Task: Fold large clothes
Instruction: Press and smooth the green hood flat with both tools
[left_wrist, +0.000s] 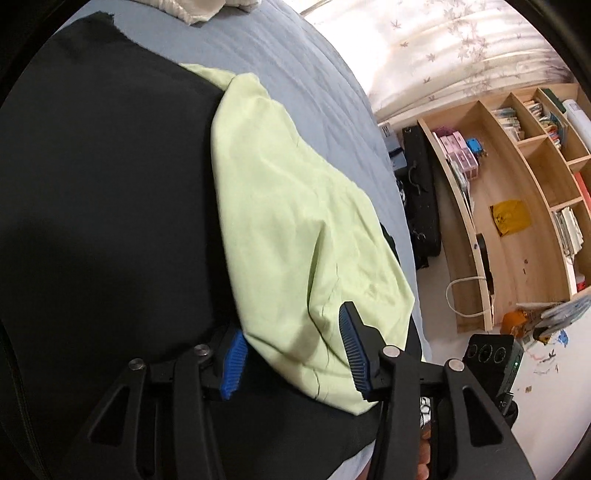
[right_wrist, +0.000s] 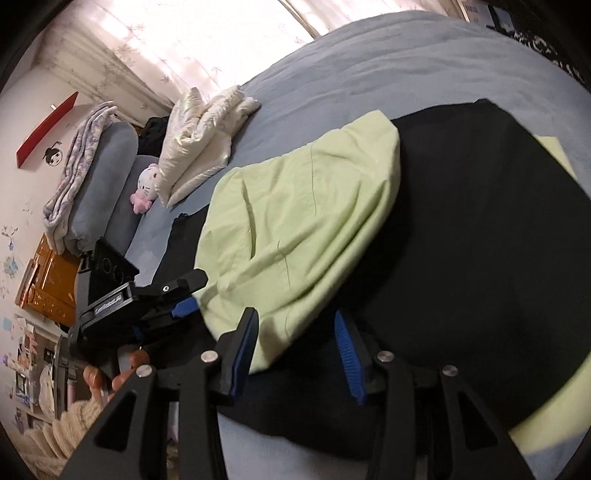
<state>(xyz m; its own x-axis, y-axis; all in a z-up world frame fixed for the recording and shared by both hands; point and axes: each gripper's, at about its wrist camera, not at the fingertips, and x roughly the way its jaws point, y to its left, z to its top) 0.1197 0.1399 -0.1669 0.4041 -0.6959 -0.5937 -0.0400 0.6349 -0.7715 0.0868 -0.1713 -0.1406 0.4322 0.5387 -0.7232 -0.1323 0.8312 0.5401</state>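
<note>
Reading left wrist: your left gripper (left_wrist: 293, 354) has its jaws apart, straddling the near edge of the green cloth (left_wrist: 295, 221) without pinching it; a judgement: you stand ready to take that hem.
Cloth place: it lies bunched on a black garment (left_wrist: 103, 184) spread over the blue bed (left_wrist: 314, 74), so both pieces are flat enough to fold.
Left wrist only: shelves (left_wrist: 517, 184) and the floor beyond the bed edge.
Right wrist: your right gripper (right_wrist: 295, 350) also has jaws apart around the cloth's near corner (right_wrist: 273, 332), pads not pressing.
Right wrist only: the left gripper (right_wrist: 184, 295) from the side at the cloth's other edge, a white bundle (right_wrist: 199, 140), a plush toy (right_wrist: 146, 184), and green showing past the garment's far side.
</note>
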